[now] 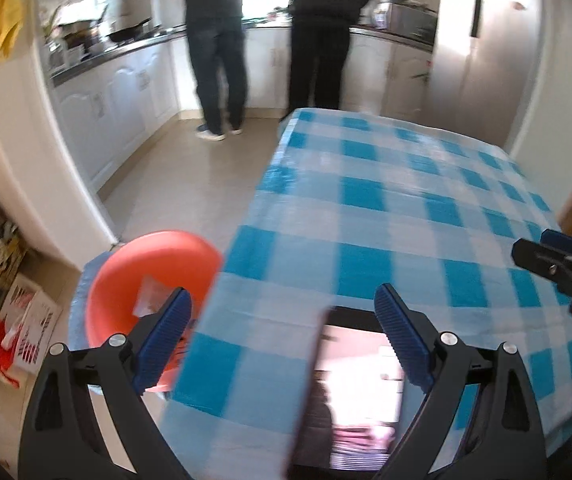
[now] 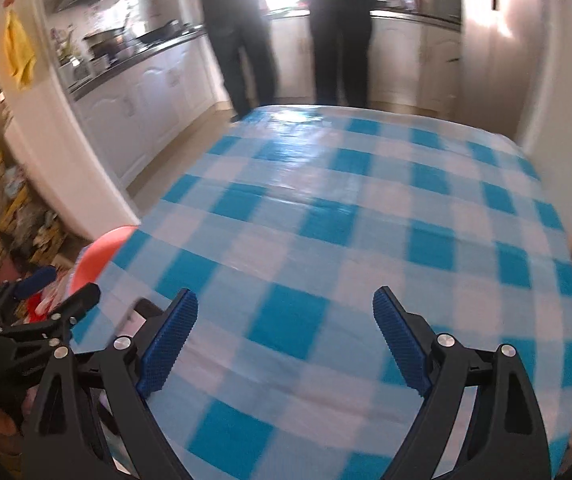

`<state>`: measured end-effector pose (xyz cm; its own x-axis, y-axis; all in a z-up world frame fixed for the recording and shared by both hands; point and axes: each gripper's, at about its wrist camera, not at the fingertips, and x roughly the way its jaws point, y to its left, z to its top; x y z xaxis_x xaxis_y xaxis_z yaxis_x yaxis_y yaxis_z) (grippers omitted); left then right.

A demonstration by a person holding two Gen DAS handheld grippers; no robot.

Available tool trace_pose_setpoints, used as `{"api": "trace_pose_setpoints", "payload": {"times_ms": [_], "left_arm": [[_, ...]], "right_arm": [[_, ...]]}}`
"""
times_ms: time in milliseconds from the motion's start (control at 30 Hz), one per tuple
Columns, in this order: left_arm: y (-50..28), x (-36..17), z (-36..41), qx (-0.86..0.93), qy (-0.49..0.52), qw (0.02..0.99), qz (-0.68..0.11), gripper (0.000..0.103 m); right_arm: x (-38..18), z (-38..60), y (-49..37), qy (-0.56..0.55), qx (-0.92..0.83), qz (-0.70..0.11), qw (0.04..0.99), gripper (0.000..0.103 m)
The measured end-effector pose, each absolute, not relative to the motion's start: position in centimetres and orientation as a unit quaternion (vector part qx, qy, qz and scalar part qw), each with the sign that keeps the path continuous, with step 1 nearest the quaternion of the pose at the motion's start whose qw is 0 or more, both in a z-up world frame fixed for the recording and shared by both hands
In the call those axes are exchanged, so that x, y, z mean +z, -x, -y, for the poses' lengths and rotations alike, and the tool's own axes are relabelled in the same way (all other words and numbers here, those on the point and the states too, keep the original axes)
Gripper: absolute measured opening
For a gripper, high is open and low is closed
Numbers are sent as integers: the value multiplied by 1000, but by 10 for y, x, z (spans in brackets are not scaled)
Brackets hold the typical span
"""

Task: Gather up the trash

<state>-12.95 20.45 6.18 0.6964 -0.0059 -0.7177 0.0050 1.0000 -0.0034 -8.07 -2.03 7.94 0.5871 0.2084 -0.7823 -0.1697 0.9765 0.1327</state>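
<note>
An orange-red bin (image 1: 126,280) stands on the floor at the table's left edge, with a crumpled clear wrapper (image 1: 150,296) inside. Its rim also shows in the right wrist view (image 2: 100,254). My left gripper (image 1: 282,312) is open and empty, above the table's near left edge, its left finger over the bin. My right gripper (image 2: 286,312) is open and empty over the blue-and-white checked tablecloth (image 2: 326,220). The right gripper shows at the right edge of the left wrist view (image 1: 558,264).
A dark phone or tablet (image 1: 350,392) lies on the near table edge under my left gripper. Two people (image 1: 214,40) stand at the kitchen counter beyond the table. Boxes and clutter (image 1: 2,280) line the floor at left. A white pillar (image 1: 38,160) stands left of the table.
</note>
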Motion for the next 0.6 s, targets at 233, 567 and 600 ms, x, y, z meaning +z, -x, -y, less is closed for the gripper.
{"api": "trace_pose_setpoints", "payload": {"times_ms": [233, 567, 600], "left_arm": [[145, 57, -149, -54, -26, 917, -395, 94], [163, 67, -92, -108, -43, 915, -386, 94], [165, 69, -87, -112, -46, 916, -383, 94]], "right_arm": [[70, 76, 119, -56, 45, -443, 894, 89], [79, 124, 165, -50, -54, -396, 915, 89], [80, 125, 167, -48, -58, -392, 917, 89]]}}
